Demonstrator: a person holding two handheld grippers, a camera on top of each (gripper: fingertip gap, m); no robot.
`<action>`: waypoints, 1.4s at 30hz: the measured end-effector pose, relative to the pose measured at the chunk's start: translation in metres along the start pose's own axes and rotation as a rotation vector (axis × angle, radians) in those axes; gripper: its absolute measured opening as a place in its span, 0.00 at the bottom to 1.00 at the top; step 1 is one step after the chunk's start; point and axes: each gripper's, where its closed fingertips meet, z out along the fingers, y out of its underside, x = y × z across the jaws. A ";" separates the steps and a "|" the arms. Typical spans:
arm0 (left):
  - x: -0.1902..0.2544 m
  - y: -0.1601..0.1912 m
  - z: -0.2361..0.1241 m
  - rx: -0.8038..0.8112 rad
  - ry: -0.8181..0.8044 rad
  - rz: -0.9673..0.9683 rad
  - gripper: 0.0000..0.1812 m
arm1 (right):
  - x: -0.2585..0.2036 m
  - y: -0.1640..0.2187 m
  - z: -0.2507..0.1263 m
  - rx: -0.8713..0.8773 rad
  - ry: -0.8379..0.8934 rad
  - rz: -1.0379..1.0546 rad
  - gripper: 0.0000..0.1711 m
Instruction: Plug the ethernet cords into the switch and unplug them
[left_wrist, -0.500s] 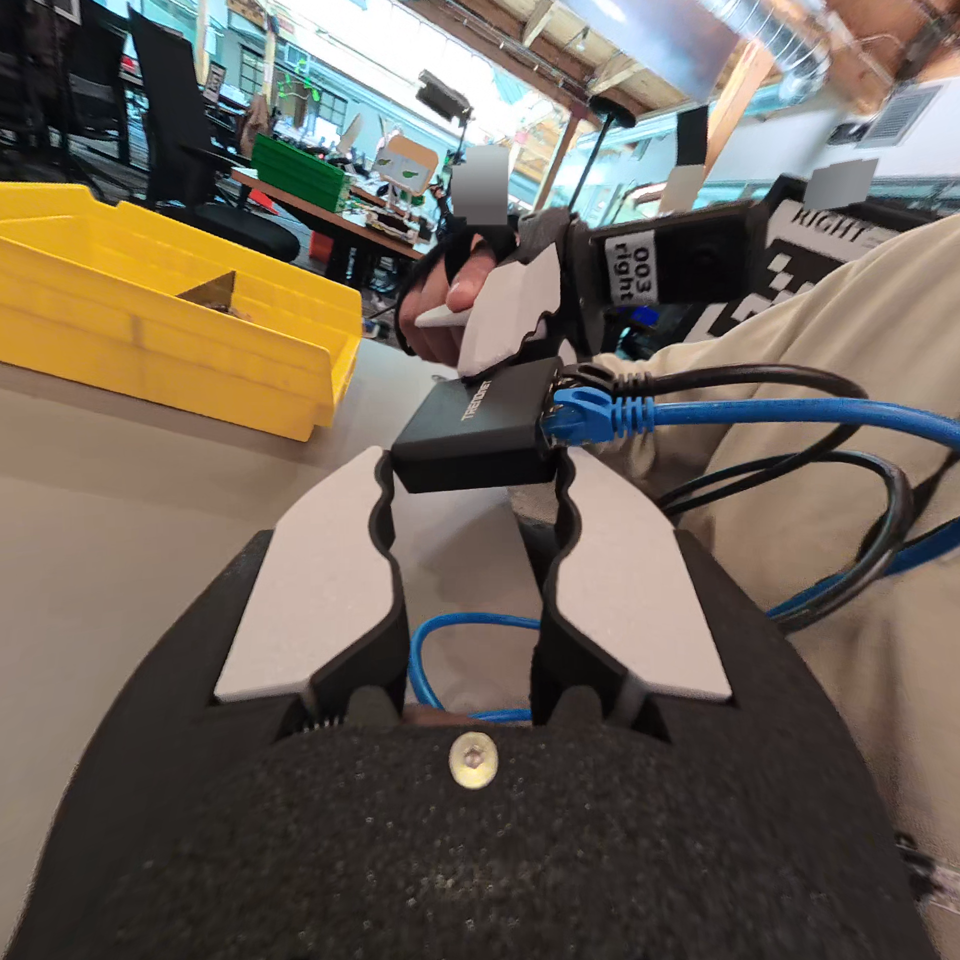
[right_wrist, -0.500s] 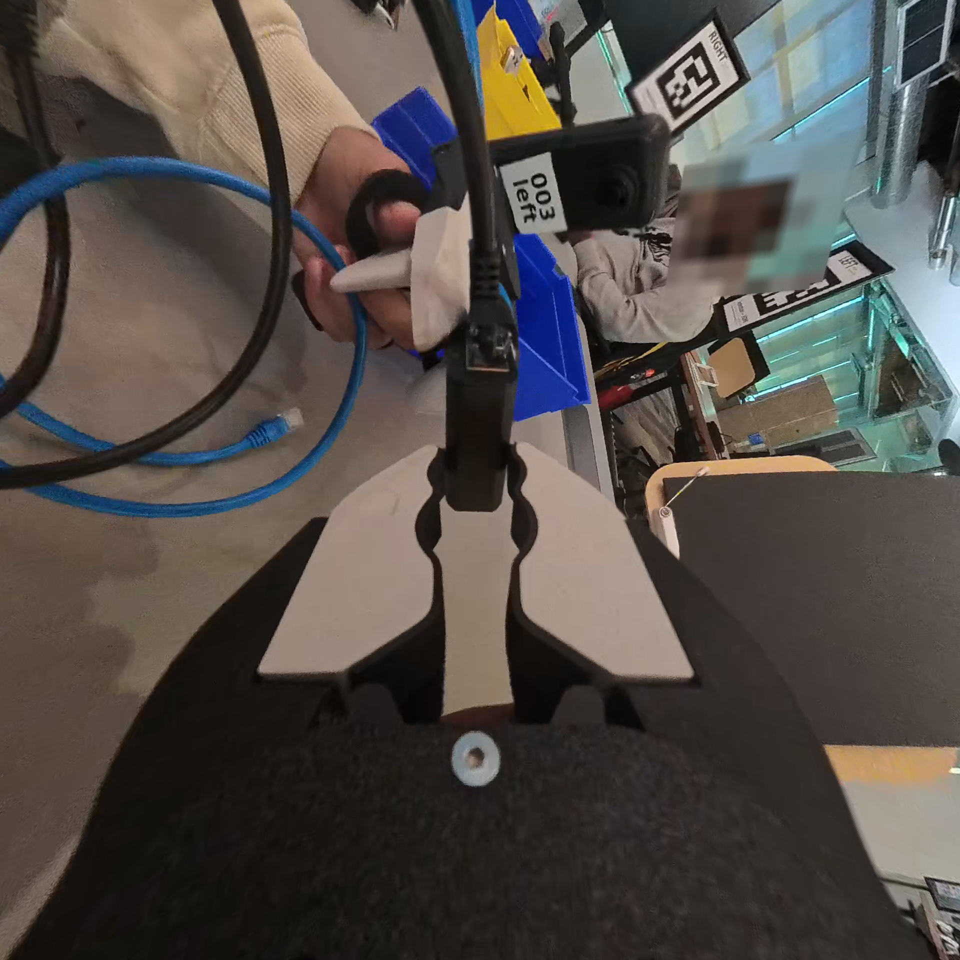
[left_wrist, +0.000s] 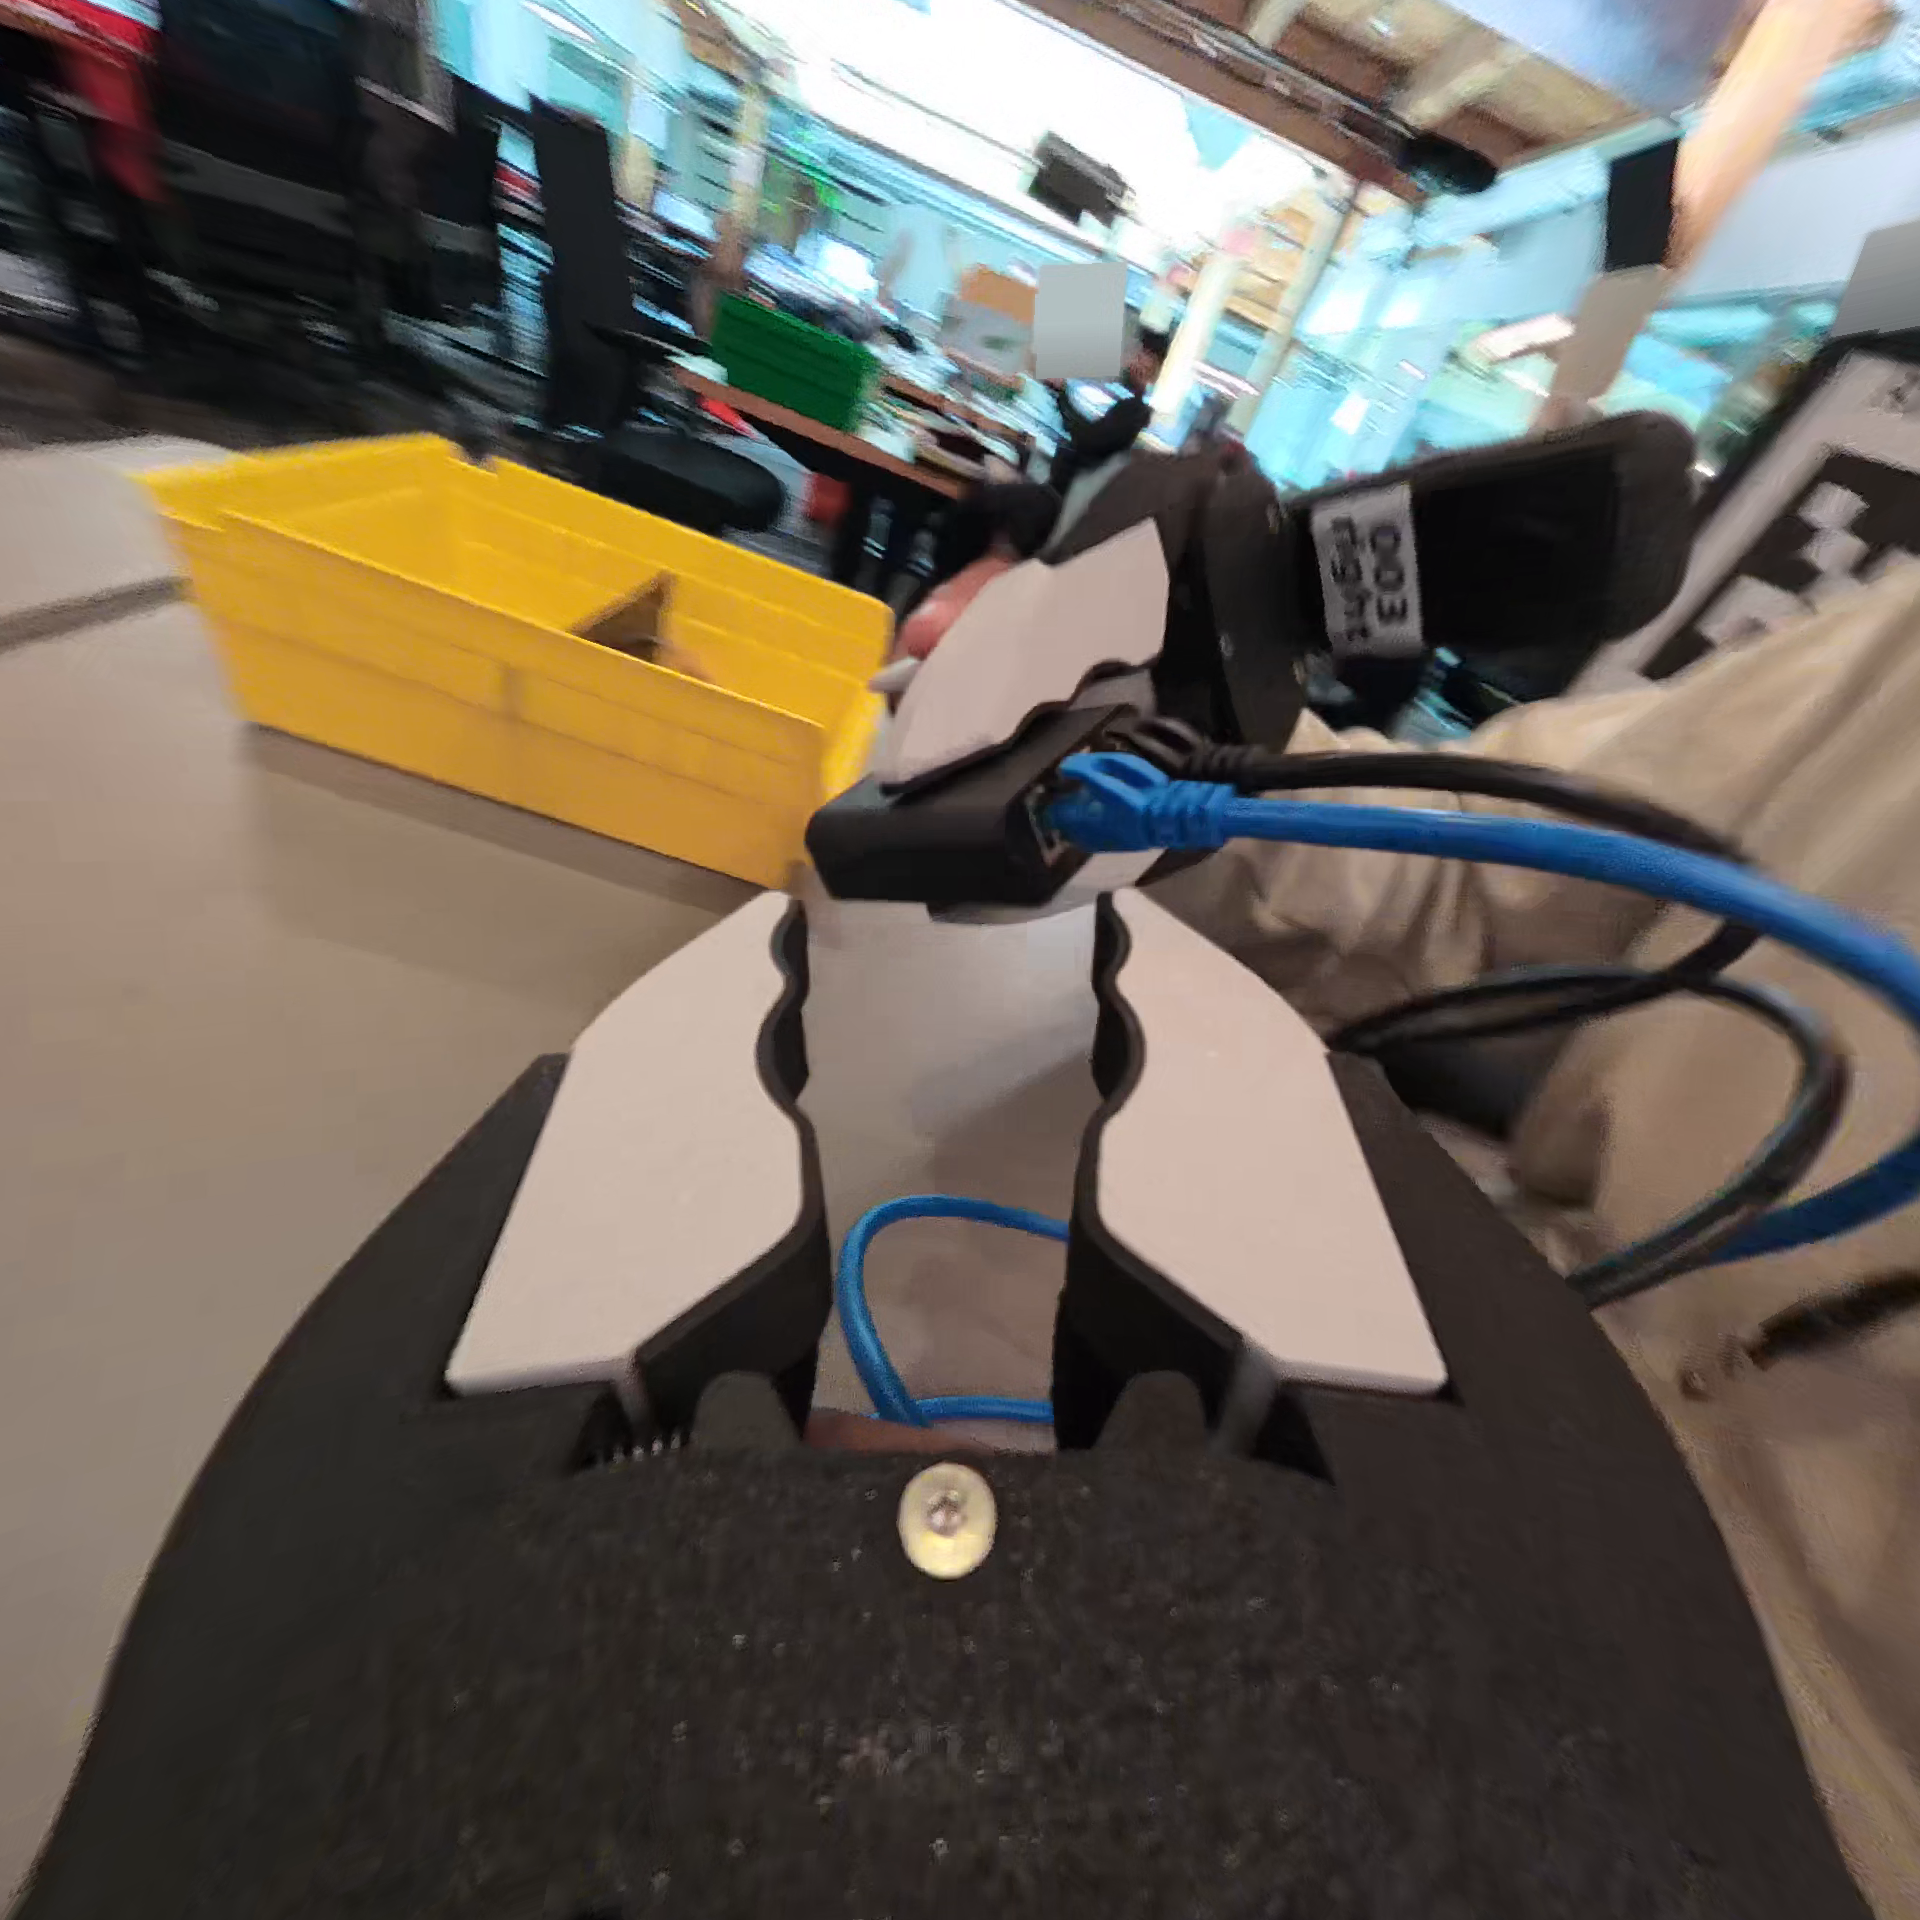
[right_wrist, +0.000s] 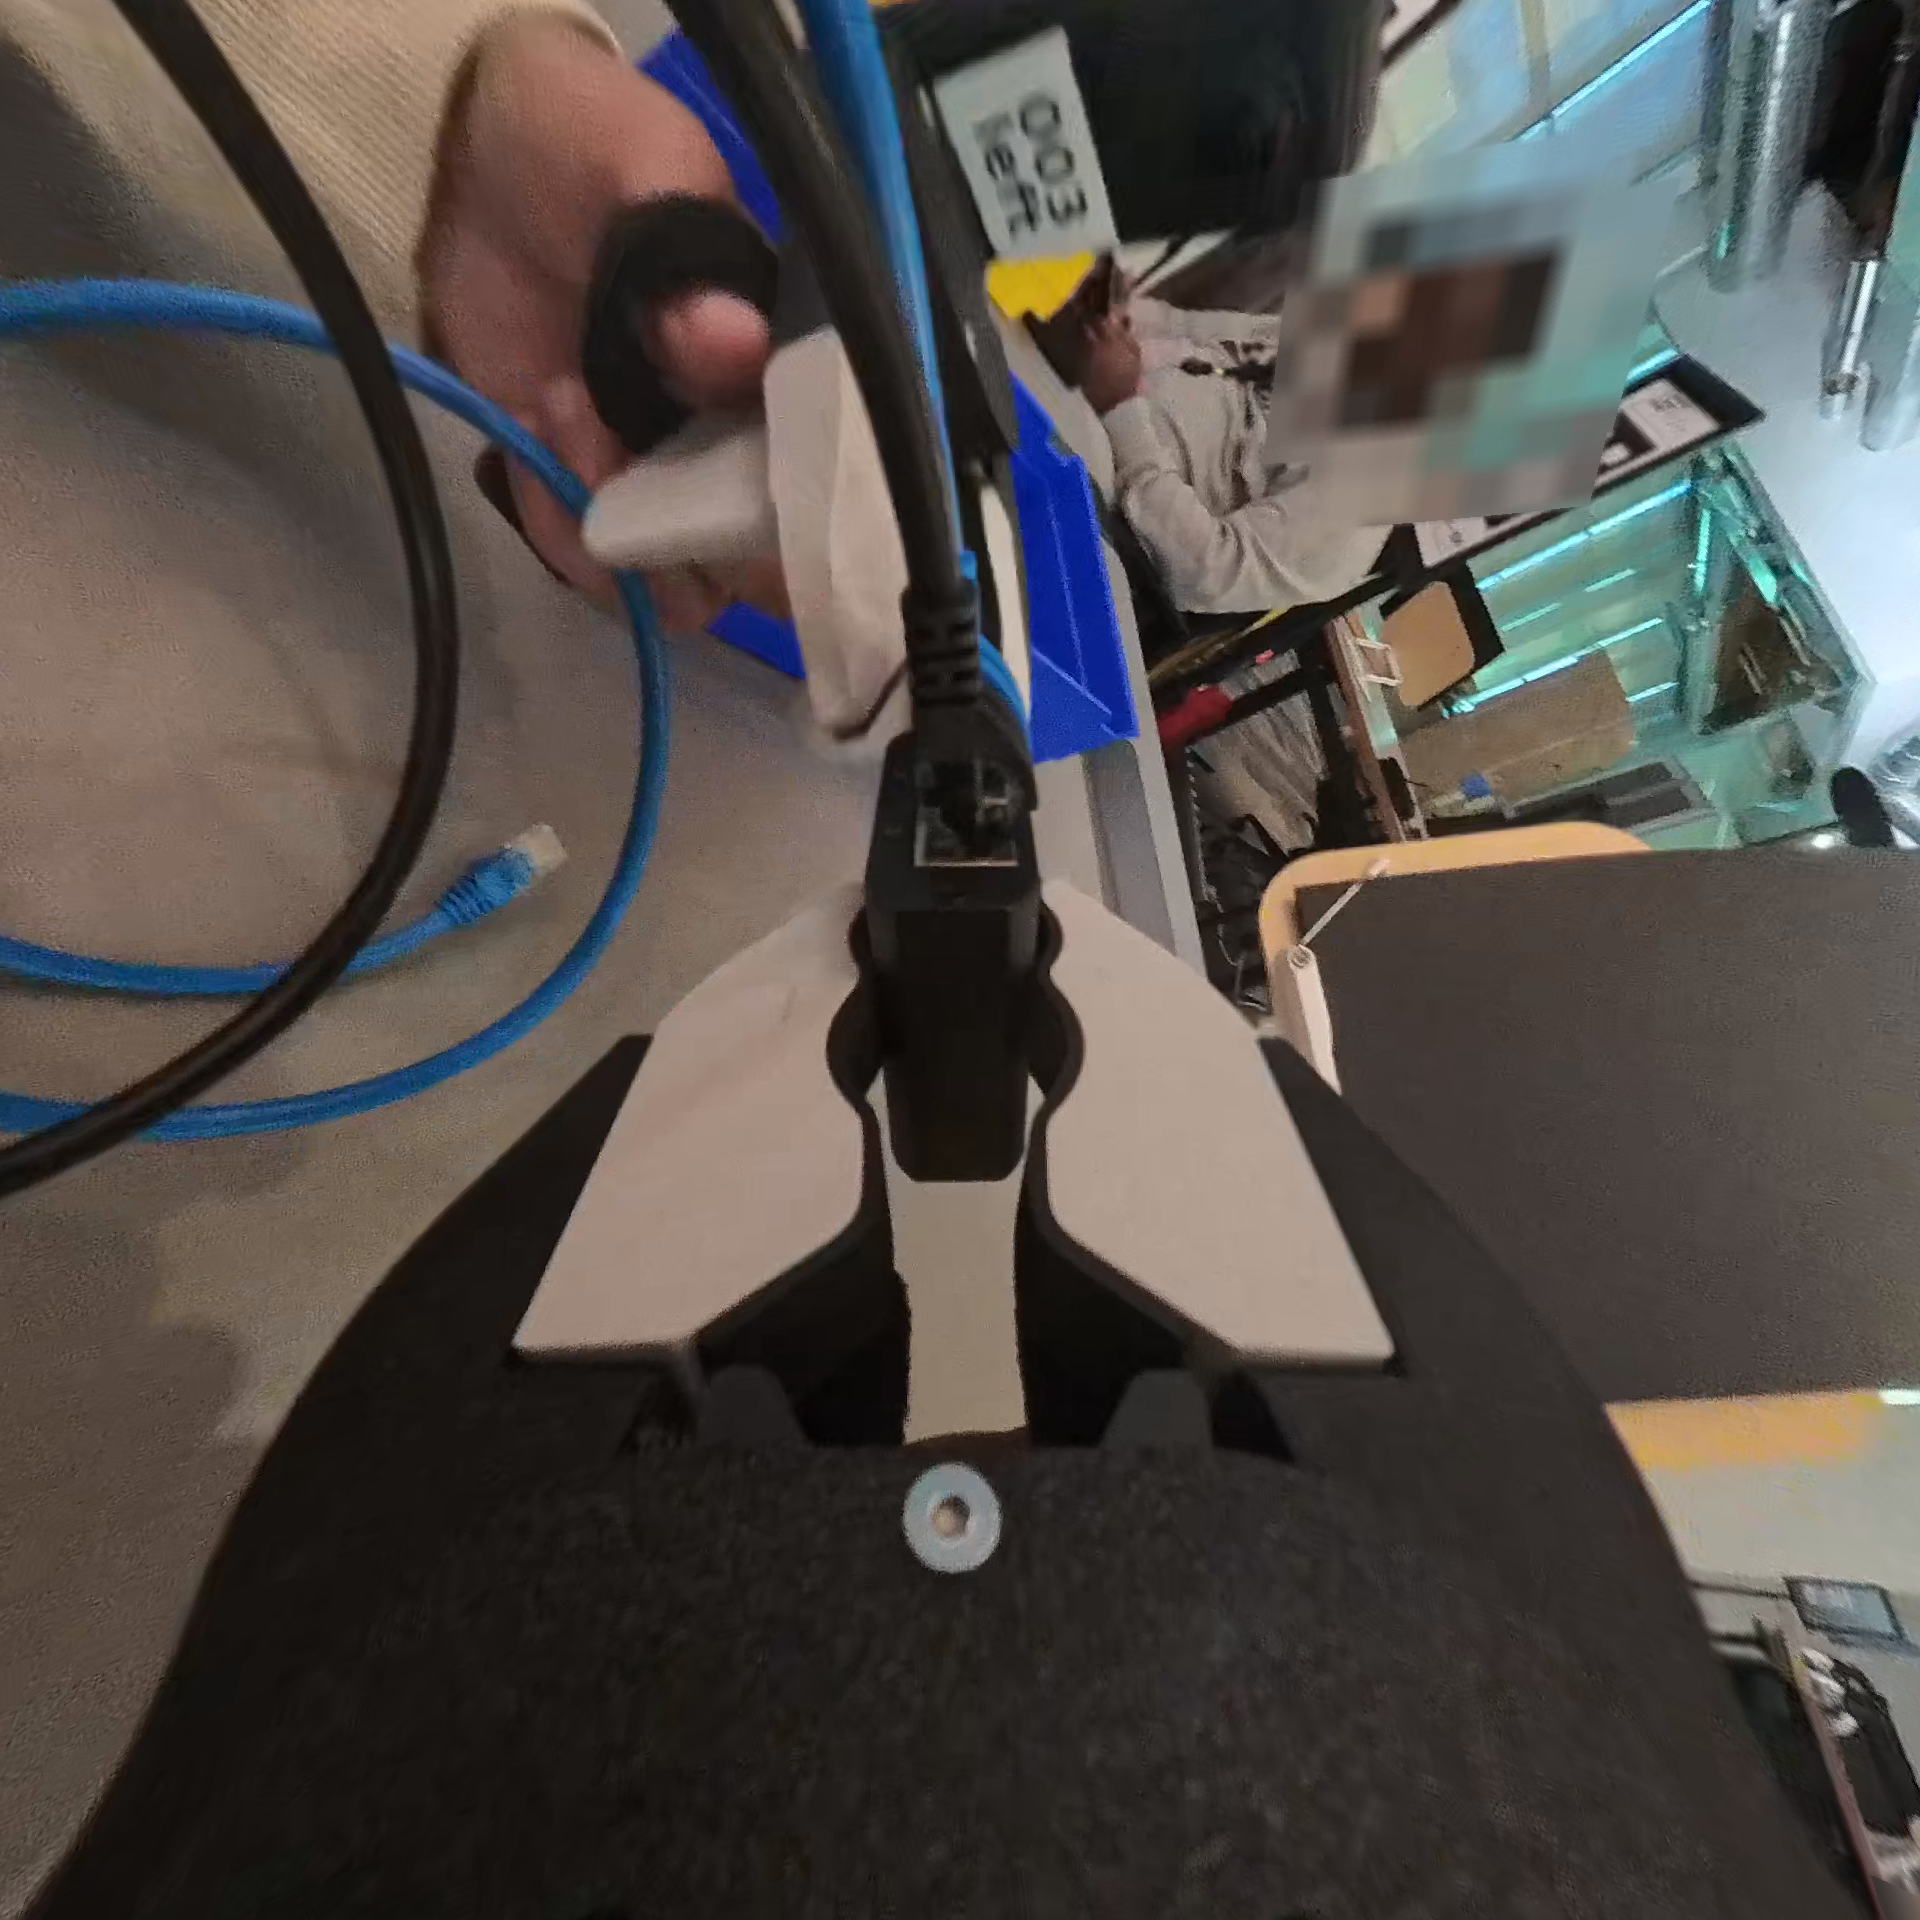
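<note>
The small black switch (left_wrist: 925, 842) is clamped between the fingers of my right gripper (right_wrist: 951, 935), which is shut on it and holds it above the table. A blue ethernet cord (left_wrist: 1143, 816) and a black cord (left_wrist: 1351, 774) are plugged into its ports. In the right wrist view the black plug (right_wrist: 940, 665) sits in the switch (right_wrist: 951, 1018), with the blue cord behind it. My left gripper (left_wrist: 945, 930) is open and empty, its tips just short of the switch. A loose blue plug (right_wrist: 509, 862) lies on the table.
A yellow bin (left_wrist: 520, 644) stands on the beige table (left_wrist: 260, 987) to the left. A blue bin (right_wrist: 1070, 623) sits at the table's edge. Blue and black cord loops (right_wrist: 416, 520) lie on the table. A beige sleeve (left_wrist: 1558, 831) fills the right side. Left and right tips are no more than a few centimetres apart.
The switch is no longer between my left fingertips; it now sits just beyond them, held only by the right gripper. The switch sits deeper between the right fingers. Both views are blurred by motion.
</note>
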 end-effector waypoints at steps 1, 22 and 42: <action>-0.007 -0.009 -0.012 0.035 -0.062 -0.008 0.29 | 0.009 0.008 0.002 -0.013 0.041 0.000 0.14; 0.004 0.026 -0.026 -0.422 -0.666 0.296 0.22 | -0.039 0.074 0.087 -0.046 0.271 -0.122 0.14; -0.015 0.055 -0.020 -0.755 -0.701 0.565 0.18 | -0.034 0.048 0.072 -0.066 0.290 -0.196 0.14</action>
